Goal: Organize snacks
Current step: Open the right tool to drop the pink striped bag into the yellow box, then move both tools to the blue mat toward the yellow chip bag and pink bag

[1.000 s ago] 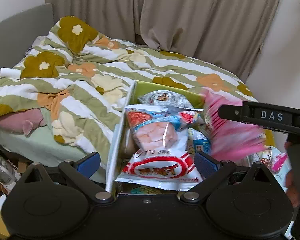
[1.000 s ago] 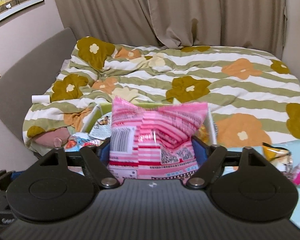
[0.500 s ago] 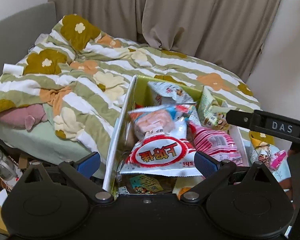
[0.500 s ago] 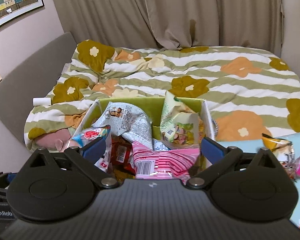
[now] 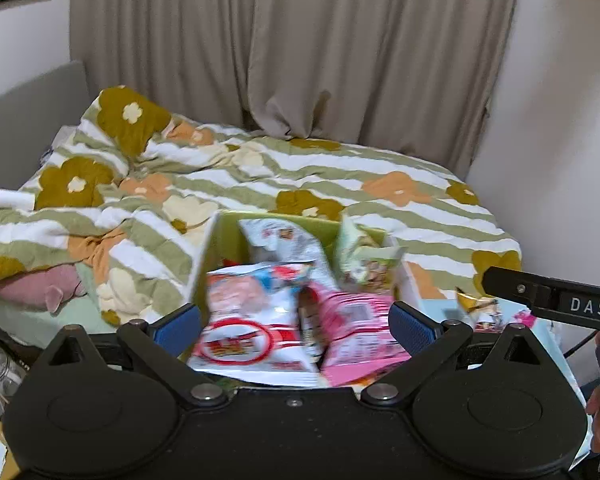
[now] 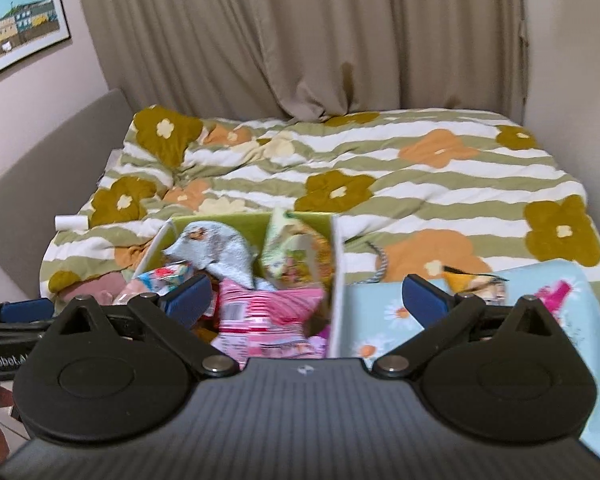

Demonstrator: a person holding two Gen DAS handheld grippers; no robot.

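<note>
Over snack box | left gripper wide, empty | right gripper wide, empty

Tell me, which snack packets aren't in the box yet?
The yellow packet and the pink one, lying on the blue floral cloth right of the box.

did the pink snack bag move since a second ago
Yes. It was shut in the right gripper above the green box; now the pink snack bag lies down inside it, released.
</note>
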